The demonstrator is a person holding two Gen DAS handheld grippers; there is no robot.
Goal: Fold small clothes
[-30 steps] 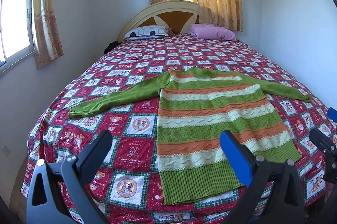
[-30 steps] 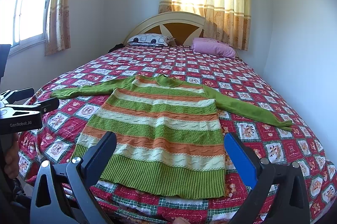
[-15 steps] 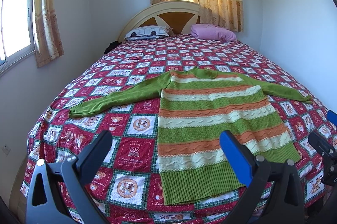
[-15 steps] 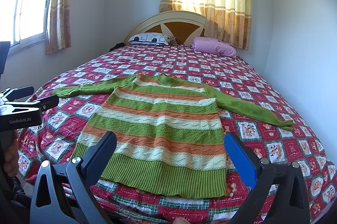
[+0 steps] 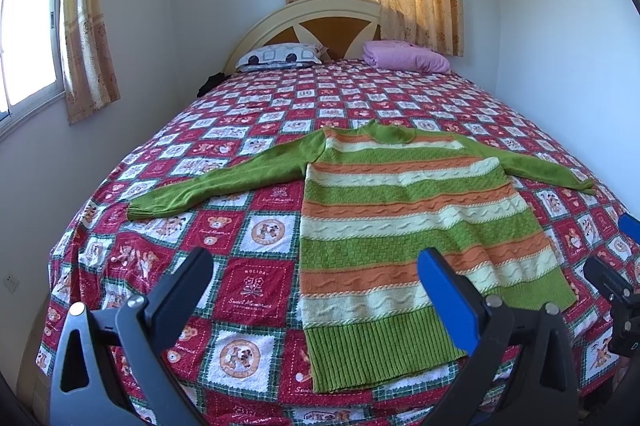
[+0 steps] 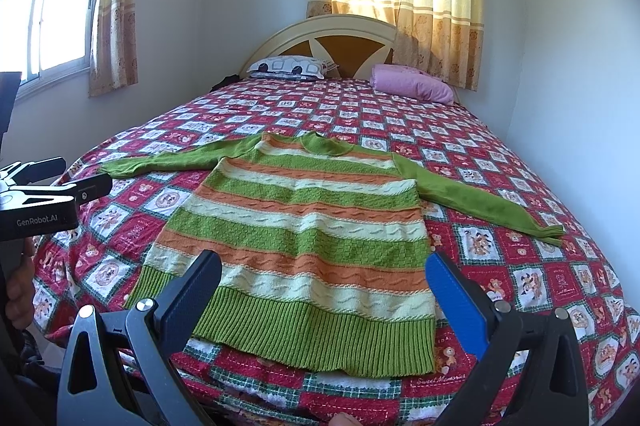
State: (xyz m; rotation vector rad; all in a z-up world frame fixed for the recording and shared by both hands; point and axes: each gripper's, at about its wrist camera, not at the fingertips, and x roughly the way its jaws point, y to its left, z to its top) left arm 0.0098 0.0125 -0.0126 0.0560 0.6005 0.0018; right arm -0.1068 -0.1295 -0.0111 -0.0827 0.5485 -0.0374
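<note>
A green, orange and cream striped sweater point(image 5: 404, 214) lies flat and face up on the bed, both green sleeves spread out to the sides; it also shows in the right wrist view point(image 6: 304, 226). My left gripper point(image 5: 314, 272) is open and empty, held above the bed's foot, left of the sweater's hem. My right gripper point(image 6: 324, 276) is open and empty, above the ribbed hem. The left gripper's body shows at the left edge of the right wrist view point(image 6: 40, 201).
The bed point(image 5: 256, 290) has a red patchwork cover. A patterned pillow point(image 5: 280, 55) and a pink pillow point(image 5: 406, 55) lie by the headboard point(image 5: 332, 21). Walls stand close on both sides, with a curtained window point(image 6: 60, 13) on the left.
Both grippers have drifted slightly, so the sweater sits a little higher in the right wrist view. Nothing was grasped; the sweater has not moved.
</note>
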